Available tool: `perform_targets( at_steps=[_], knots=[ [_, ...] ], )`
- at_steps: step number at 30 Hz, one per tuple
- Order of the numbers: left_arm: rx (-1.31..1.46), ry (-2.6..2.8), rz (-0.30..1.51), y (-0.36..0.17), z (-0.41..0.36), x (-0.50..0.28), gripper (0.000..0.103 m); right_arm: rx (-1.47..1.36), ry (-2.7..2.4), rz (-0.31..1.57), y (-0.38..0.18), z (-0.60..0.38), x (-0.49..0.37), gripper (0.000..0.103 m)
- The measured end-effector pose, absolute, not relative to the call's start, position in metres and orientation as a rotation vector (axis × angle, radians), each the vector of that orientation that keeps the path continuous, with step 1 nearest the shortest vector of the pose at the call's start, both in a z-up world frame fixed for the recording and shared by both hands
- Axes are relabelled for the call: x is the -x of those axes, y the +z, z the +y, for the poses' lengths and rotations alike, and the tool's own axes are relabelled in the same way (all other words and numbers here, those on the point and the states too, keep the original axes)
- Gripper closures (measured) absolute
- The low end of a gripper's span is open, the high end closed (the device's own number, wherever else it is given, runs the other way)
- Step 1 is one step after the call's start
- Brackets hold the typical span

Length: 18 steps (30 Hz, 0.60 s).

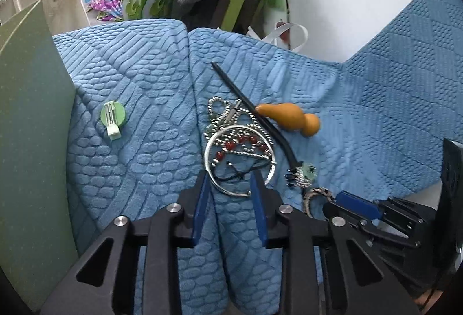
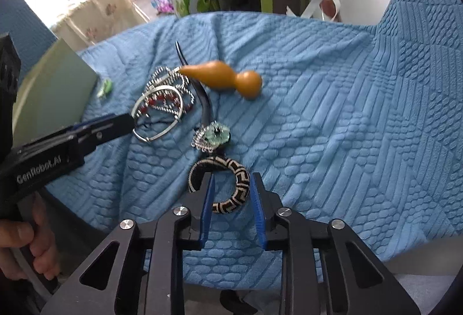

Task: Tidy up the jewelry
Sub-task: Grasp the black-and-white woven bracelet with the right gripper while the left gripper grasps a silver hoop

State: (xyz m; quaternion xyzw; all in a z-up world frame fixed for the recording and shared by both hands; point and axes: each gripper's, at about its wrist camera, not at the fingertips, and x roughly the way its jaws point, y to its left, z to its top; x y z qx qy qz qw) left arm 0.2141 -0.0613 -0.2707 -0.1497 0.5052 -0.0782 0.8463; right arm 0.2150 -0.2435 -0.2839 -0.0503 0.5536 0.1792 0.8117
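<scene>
Risk, right side: patterned bangle (image 2: 228,184) lies partly between the blue fingers (image 2: 207,213) of the right hand-held gripper (image 2: 231,184); one finger appears inside the ring, the other outside. Closing off-centre could pinch only the rim and flip the bangle on the soft blue quilt (image 2: 332,127).
Right hand-held gripper state: jaws moderately open, holding nothing that I can see.
Risk, left side: silver hoop (image 1: 240,161) sits at the tips of the left hand-held gripper (image 1: 230,179), lower centre of the left view, overlapping a bead chain (image 1: 228,115) and red beads (image 1: 231,145). Lifting the hoop would likely drag the tangle along.
Left hand-held gripper state: jaws apart to about the hoop's width, gripping nothing.
Middle ground: green jewelled ornament (image 2: 215,134) just beyond the bangle, at the end of a dark curved hairpin (image 1: 254,112). Whether its dangling chains touch the bangle I cannot tell.
Farther: orange gourd (image 2: 228,77) touching the hairpin, centre of frame; it may roll if nudged.
Left of frame: small green disc (image 1: 113,118) lying apart; green board (image 1: 31,127) at the edge.
</scene>
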Motion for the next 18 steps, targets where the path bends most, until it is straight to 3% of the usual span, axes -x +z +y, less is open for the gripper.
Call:
perform_targets(
  at_steps=[7, 10, 14, 18],
  knots=[
    [0.261, -0.118, 1.068, -0.277, -0.062, -0.225, 0.076, 0.145, 0.341, 1.186, -0.297, -0.243, -0.215, 0.084],
    [0.257, -0.116, 1.078, -0.279, -0.061, -0.229, 0.086, 0.123, 0.335, 1.183, -0.296, -0.245, -0.216, 0.084],
    [0.243, -0.106, 1.075, -0.279, -0.060, -0.234, 0.089, 0.164, 0.333, 1.174, -0.297, -0.242, -0.216, 0.084],
    [0.240, -0.112, 1.076, -0.281, -0.059, -0.239, 0.089, 0.163, 0.341, 1.172, -0.298, -0.239, -0.217, 0.090]
  ],
)
